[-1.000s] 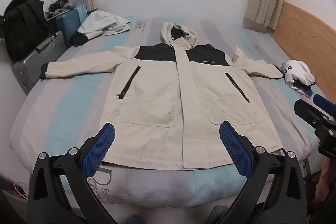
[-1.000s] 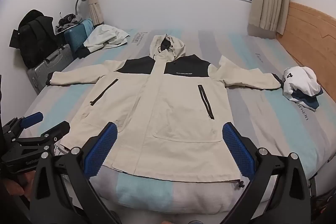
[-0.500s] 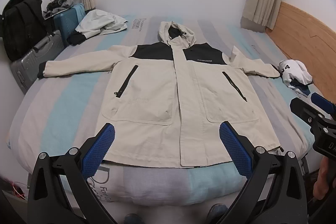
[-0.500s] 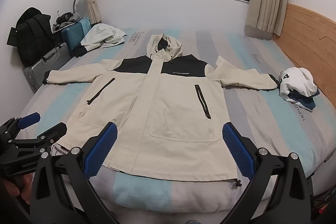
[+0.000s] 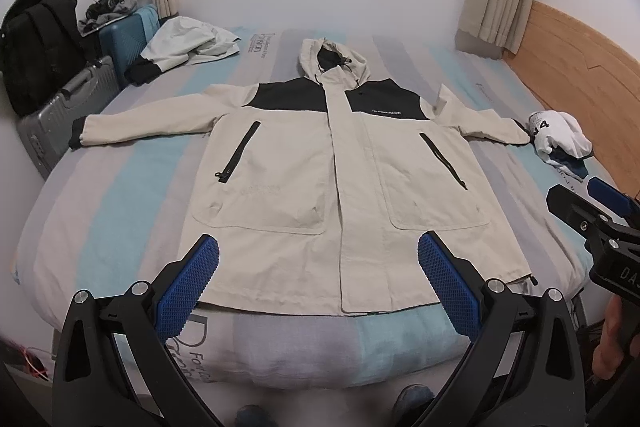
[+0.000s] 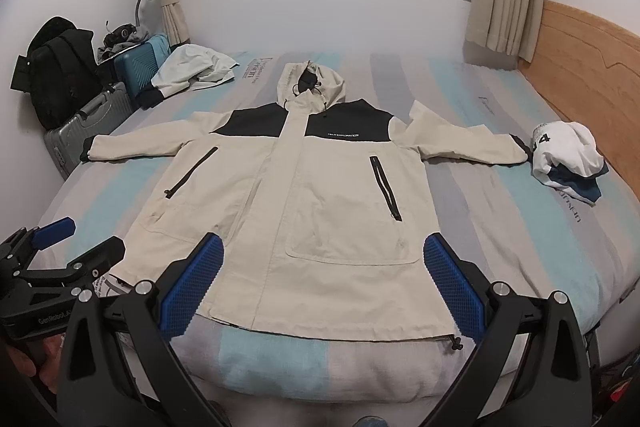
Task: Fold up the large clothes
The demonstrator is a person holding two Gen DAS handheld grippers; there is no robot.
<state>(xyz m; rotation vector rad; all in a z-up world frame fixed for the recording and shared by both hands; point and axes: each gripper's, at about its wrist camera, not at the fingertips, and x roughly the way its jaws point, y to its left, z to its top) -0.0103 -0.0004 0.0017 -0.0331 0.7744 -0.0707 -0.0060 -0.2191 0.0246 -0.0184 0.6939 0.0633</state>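
A cream hooded jacket point(image 5: 320, 179) point(image 6: 320, 211) with black shoulder panels lies flat and face up on the bed, both sleeves spread out, hem toward me. My left gripper point(image 5: 318, 259) hovers open above the hem, holding nothing. My right gripper point(image 6: 322, 259) is open too, above the hem's right half, empty. Each gripper shows in the other's view: the right one point(image 5: 592, 211) at the far right edge, the left one point(image 6: 64, 251) at the far left edge.
The striped blue and grey mattress point(image 5: 120, 211) fills the room. A white and blue garment point(image 5: 560, 139) point(image 6: 568, 159) lies by the right sleeve cuff, another pale garment point(image 5: 188, 45) at the far left corner. Suitcases and a black bag point(image 5: 60, 83) stand left; wooden headboard point(image 6: 580, 59) right.
Both grippers have risen and pulled back slightly, so the jacket sits a little lower and smaller in view. The jacket itself has not moved; both grippers stay open.
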